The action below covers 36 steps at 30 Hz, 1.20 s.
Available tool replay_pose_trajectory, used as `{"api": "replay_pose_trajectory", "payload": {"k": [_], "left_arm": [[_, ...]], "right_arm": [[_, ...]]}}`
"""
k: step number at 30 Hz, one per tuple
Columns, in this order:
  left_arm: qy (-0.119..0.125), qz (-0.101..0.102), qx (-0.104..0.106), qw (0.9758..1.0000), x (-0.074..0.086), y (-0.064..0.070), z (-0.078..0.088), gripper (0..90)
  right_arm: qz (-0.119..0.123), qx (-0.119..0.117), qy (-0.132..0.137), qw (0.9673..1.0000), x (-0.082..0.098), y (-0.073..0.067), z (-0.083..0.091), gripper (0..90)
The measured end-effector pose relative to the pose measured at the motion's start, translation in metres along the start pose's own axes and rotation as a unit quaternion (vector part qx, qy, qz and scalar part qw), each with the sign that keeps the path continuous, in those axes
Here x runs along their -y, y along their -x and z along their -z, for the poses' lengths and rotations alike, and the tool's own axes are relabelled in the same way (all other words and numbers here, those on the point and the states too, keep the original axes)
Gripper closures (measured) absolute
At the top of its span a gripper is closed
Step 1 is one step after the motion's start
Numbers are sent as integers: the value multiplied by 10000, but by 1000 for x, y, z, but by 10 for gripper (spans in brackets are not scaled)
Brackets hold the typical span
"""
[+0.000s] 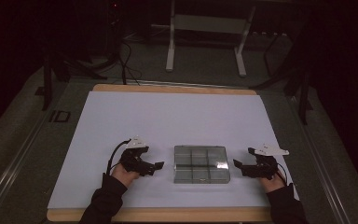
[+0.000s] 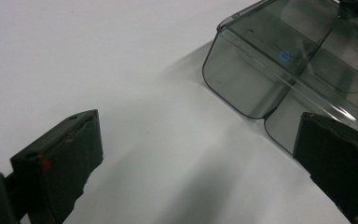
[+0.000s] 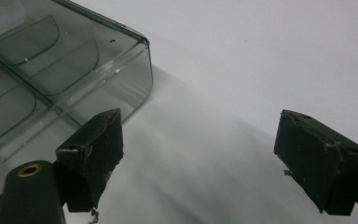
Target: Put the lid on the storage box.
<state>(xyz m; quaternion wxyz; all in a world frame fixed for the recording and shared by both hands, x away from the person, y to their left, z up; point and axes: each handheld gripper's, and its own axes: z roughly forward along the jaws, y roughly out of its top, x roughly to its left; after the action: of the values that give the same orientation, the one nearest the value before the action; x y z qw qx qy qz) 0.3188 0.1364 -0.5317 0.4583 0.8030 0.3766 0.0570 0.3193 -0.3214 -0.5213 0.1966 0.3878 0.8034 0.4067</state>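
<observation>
A clear grey plastic box [image 1: 200,164] with several compartments lies closed on the white sheet near the table's front. My left gripper [image 1: 157,167] rests just left of it, jaws wide apart and empty, pointing at the box's left side [image 2: 261,79]. My right gripper [image 1: 238,164] sits just right of the box, also open and empty; one of its fingers [image 3: 93,154] is close to the box's corner [image 3: 98,70]. In the left gripper view the box's rounded corner lies ahead, behind the right pad [image 2: 340,163]. Neither gripper touches the box.
A white sheet [image 1: 168,116] covers most of the wooden table [image 1: 168,214]. Beyond the table's far edge stand a white metal frame [image 1: 205,37] and some dark cables on the floor. Open white surface lies behind and beside the box.
</observation>
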Motion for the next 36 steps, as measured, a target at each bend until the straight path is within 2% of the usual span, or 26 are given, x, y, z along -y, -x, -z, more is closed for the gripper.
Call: {"api": "replay_pose_trajectory", "payload": {"k": [10,15,22,29,32,36], "left_arm": [[-8,2,-117,9999,8,1,9,23],[91,92,-225,9997,14,-4,19,23],[63,135,-259,9996,21,-4,28,23],[92,172,-317,9993,29,-4,33,23],[82,128,-351,9993,31,-3,34,23],[133,150,-315,9993,34,-3,34,24]], "right_arm": [[-72,93,-86,9999,14,6,8,154],[-119,130,-98,9998,19,9,14,154],[-195,214,-120,9995,26,11,22,154],[-239,322,-100,9991,33,12,29,153],[-274,344,-86,9990,35,13,32,154],[-312,392,-6,9987,39,14,35,154]]}}
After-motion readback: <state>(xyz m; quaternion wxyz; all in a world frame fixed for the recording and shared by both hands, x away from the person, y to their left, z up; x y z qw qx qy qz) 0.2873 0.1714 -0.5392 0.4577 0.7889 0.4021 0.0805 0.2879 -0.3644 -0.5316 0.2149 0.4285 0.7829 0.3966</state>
